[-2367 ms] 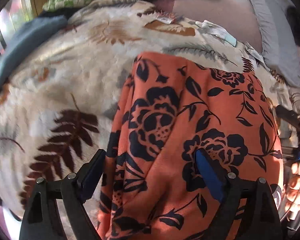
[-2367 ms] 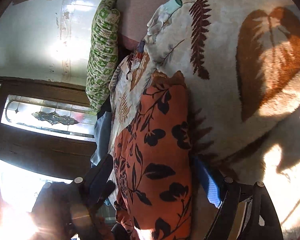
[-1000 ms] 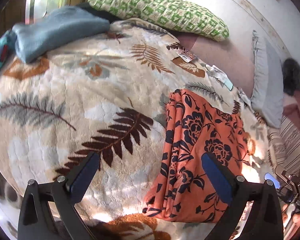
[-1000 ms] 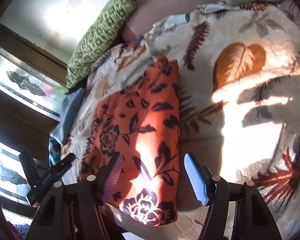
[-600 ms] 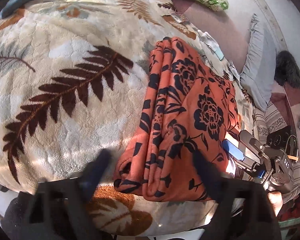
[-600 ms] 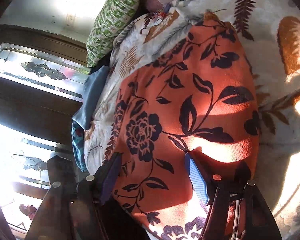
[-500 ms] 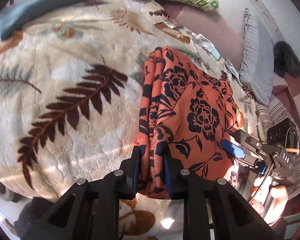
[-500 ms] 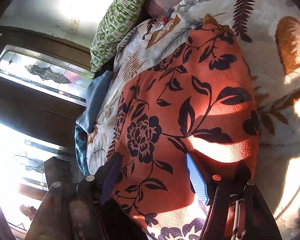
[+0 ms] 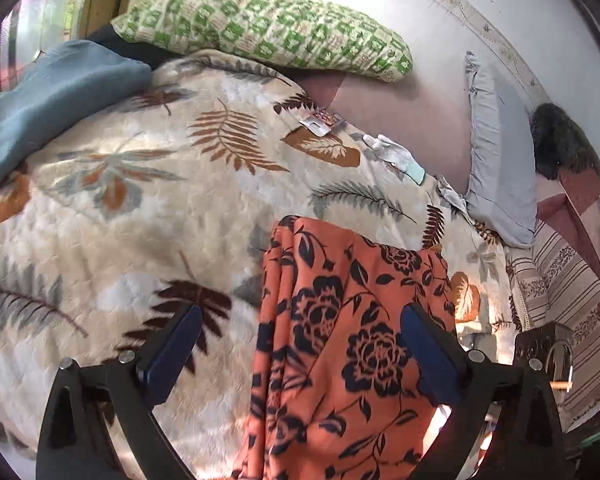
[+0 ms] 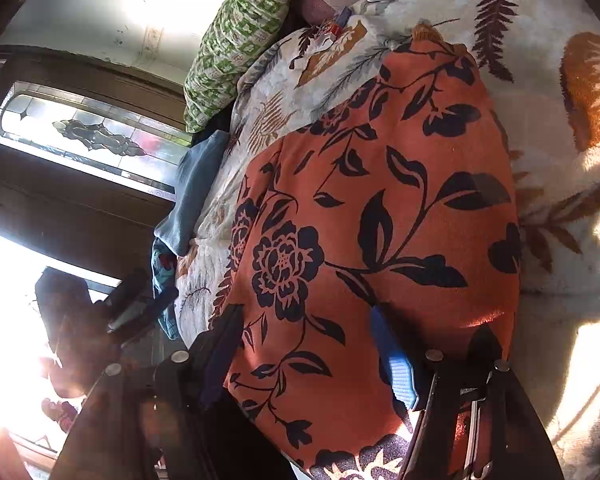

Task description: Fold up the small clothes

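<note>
Left wrist view: my left gripper (image 9: 296, 356) has its jaws spread wide and holds nothing. The folded orange floral garment (image 9: 340, 340) fills the lower centre of the frame. It lies on the leaf-print blanket (image 9: 140, 208) that covers the bed. My left-side finger (image 9: 172, 352) stands over bare blanket at lower left, apart from the cloth. My right-side finger (image 9: 428, 356) stands over the garment's right half. Contact between that finger and the fabric cannot be confirmed.

A green checked pillow (image 9: 268, 28) lies across the top of the frame. A blue cloth (image 9: 48, 96) is bunched at upper left. A grey pillow (image 9: 496, 152) leans at upper right, with a white glove (image 9: 392, 152) just left of it on the blanket's edge.

Right wrist view: my right gripper (image 10: 304, 356) also has its jaws apart, gripping nothing. The garment (image 10: 380, 208) occupies the centre of the frame and runs down between both fingers. The blue pad of the right-side finger (image 10: 396, 364) sits over the cloth at lower right. The left-side finger (image 10: 220, 352) stands at the garment's left border. The blanket (image 10: 560, 140) shows along the right side, and a stained-glass window (image 10: 88, 136) at left.
</note>
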A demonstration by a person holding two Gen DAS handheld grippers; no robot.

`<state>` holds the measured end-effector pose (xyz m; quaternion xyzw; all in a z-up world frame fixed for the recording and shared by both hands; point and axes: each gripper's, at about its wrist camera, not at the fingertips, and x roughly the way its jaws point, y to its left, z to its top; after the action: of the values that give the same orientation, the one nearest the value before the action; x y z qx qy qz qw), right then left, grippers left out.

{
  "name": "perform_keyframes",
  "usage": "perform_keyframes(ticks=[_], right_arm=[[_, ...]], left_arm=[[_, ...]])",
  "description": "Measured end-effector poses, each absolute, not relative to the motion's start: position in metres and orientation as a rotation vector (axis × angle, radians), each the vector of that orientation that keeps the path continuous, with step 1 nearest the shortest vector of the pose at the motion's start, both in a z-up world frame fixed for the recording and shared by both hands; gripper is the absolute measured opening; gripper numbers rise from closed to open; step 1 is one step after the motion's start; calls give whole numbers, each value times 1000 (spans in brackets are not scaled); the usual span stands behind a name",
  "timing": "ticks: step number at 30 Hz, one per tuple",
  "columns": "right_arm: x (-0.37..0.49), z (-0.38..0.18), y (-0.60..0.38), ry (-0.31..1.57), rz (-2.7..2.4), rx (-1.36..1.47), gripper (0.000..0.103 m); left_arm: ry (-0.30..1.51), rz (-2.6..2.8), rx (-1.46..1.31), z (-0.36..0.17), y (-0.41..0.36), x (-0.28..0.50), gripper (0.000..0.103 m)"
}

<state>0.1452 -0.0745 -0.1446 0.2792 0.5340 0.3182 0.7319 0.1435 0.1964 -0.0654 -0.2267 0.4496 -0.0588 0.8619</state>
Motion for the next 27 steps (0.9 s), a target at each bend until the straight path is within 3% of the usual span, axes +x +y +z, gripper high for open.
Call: perform_keyframes(ticks=[7,9,10,11,13,15,17,23,27], right_arm=[[144,-147,-80,1162,728,636,70],[144,-148,-82,1158,737,635,70],[144,-149,-82,1156,742,634,70],[143,-149,-83,1155,746,634,70],[143,-150,-84,1149,749,633,70],[143,-151,-85,1152,742,631,70],[143,-152,-84,1157,747,634,70],[142,-147,-79,1167,724,611,71],[139,-134,-87,1153,710,675,71]], left_arm=[[1165,-153,-585,-139,191,208,97],[1147,-217,-600,-135,187,206,46],[1086,-202,-510,-119,180,200,27],[986,-193,-390,-98,169,190,23],[891,-195,-214,-84,148,177,22],[1050,-145,-222,-125,158,200,23],[1089,-137,-365,-142,183,205,44],[977,-107,-335,-83,182,174,73],[937,-60,-317,-54,183,132,76]])
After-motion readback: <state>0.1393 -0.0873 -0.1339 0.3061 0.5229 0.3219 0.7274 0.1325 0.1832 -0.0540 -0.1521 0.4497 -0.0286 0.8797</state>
